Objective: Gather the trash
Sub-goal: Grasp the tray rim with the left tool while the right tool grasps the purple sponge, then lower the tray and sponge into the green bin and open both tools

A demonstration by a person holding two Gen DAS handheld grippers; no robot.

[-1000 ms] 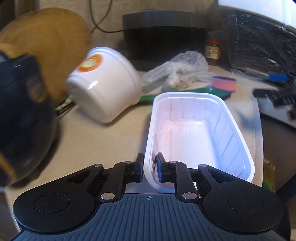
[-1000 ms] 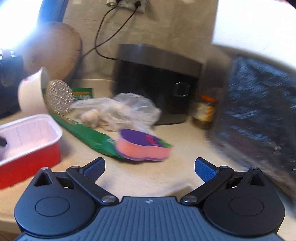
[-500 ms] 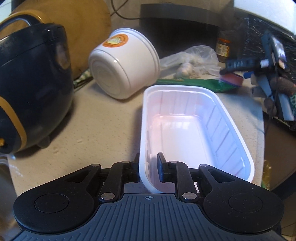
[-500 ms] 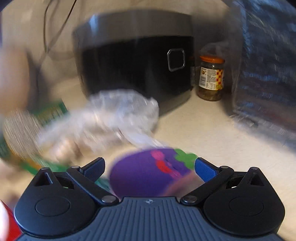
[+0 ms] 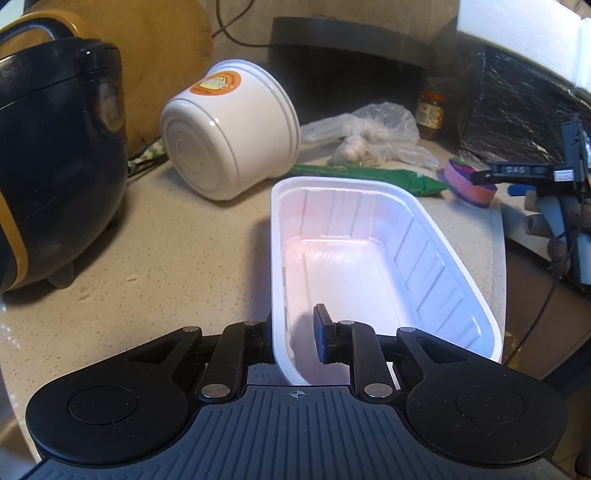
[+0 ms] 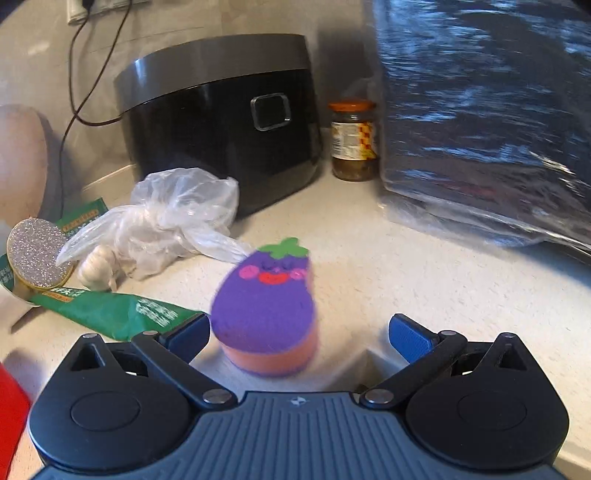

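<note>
The left hand-held gripper (image 5: pixel 293 334) pinches the near wall of the white tray (image 5: pixel 369 258) on the surface (image 5: pixel 166 258). Only the right view shows the right hand-held gripper (image 6: pixel 299 332) spread wide around the eggplant sponge (image 6: pixel 266 306).

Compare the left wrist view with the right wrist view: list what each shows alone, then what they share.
Left wrist only: the left gripper shut on the wall of the white tray, a white tub on its side, and a dark blue cooker.

Right wrist only: the sponge's eggplant face, and a wall socket.

Both: eggplant sponge between the open right gripper's fingers, plastic bag, green packet, jar, black cooker.
</note>
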